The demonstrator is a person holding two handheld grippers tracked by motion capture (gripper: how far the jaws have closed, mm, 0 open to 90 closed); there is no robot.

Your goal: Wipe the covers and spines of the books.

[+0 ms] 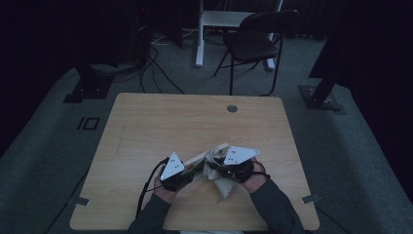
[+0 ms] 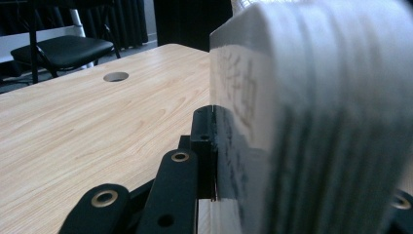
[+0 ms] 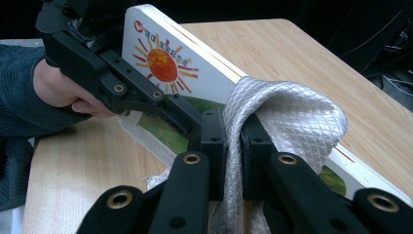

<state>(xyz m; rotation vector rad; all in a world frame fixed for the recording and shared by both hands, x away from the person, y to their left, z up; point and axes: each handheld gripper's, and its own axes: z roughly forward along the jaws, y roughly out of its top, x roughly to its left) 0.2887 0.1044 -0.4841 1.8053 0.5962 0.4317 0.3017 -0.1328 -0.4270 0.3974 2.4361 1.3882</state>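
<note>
Your left hand-held gripper [image 1: 182, 171] clamps the printed board [image 3: 195, 73] by its edge, above the tabletop [image 1: 146, 126] near 6 o'clock, and your right hand-held gripper [image 3: 234, 141] pinches the quilted cloth [image 3: 292, 117] draped over it. If you rub hard, the board may twist out of the 2 jaws, or the thin cloth may slip free.

high view: above the near edge, facing forward and down over the whole worktop [image 1: 146, 122] to a far chair [image 1: 253, 41] | left claw view: low, close against a board [image 2: 311, 97], facing the chair [image 2: 58, 48] | right claw view: close on a cloth [image 3: 292, 122] | shared: board [image 3: 185, 68], worktop
</note>
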